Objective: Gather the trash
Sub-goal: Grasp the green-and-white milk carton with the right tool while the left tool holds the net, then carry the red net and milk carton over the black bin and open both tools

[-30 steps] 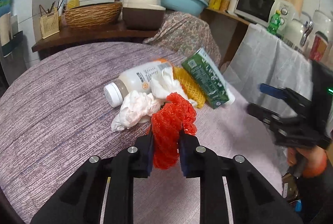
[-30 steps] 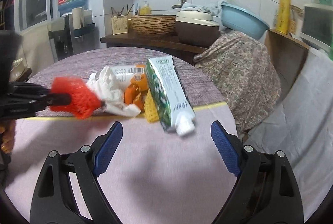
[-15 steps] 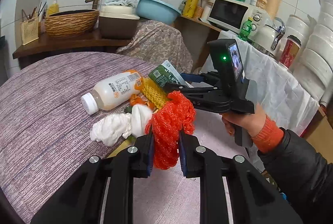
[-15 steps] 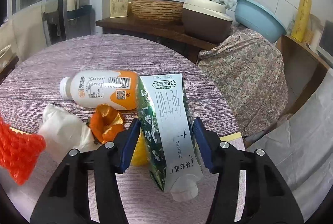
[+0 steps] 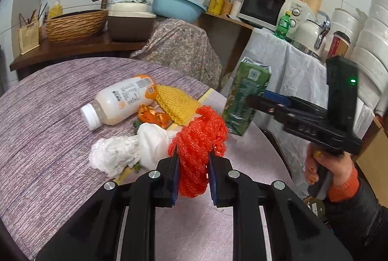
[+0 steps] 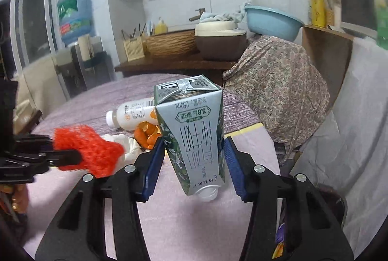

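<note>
- Your right gripper (image 6: 192, 161) has gone from standing wide and well short of the green milk carton (image 6: 194, 132) a second ago to straddling it; its jaws are closing, the blue pads against the carton's sides.
- The carton has come up off the round table (image 5: 48, 139): it lay flat among the other rubbish, and now it hangs tilted, its spout end low, just beyond the table's edge in the left wrist view.
- Your left gripper (image 5: 194, 164) has not changed: narrow, clamped on the red foam fruit net (image 5: 198, 139), held above the table near the pile.
- So two pieces are in hand, one per gripper. I'd judge the next step to be carrying both to wherever the rubbish goes.
- Left on the table: the plastic drink bottle (image 5: 118, 103) on its side, cap on; the yellow foam net (image 5: 174, 103) touching its base; the orange peel (image 5: 152, 115) just in front; the crumpled white tissues (image 5: 128, 152) nearest you.
- Containers: no bin or bag shows in either view, so I can't tell you where to drop these.
- On the far counter sit a woven basket (image 5: 75, 23) and a light blue basin (image 5: 177, 4); their insides are hidden from here.
</note>
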A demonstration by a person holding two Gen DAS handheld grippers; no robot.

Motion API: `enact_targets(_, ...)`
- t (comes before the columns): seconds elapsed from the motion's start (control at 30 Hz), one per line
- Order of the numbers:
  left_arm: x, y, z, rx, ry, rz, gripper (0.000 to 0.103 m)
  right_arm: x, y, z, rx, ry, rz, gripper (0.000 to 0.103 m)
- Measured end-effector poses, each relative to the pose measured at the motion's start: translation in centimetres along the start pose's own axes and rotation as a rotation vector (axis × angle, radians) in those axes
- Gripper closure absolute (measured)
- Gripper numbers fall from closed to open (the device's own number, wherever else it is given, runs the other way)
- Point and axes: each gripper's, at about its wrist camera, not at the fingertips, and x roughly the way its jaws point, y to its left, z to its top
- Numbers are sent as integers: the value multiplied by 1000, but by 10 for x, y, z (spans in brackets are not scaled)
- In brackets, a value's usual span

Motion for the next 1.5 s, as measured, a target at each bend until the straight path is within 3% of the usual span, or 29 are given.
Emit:
enact_targets(0.37,1,-39,8,57,8,8,83,-65,5,-35,-2,-79,13,53)
enact_targets(0.87,31,-87,27,93,41,-32,83,-126,-31,-63,66,-123,-26,53)
enact_targets(1.03,64,-124,38,162,93,-57,83,-145,-48,-73,71,-130,-91,53)
enact_targets(1.27,134,-196,47,240,198,-120,83,-176,-104,-100,164,-130,-222,53)
enact_targets(1.37,181,-234,39,300,282,-100,83,-185,-128,-113,207,-130,-283,53)
enact_targets(1.5,236,-264,23,303,407,-101,81,-191,-158,-135,252,-111,-359,53)
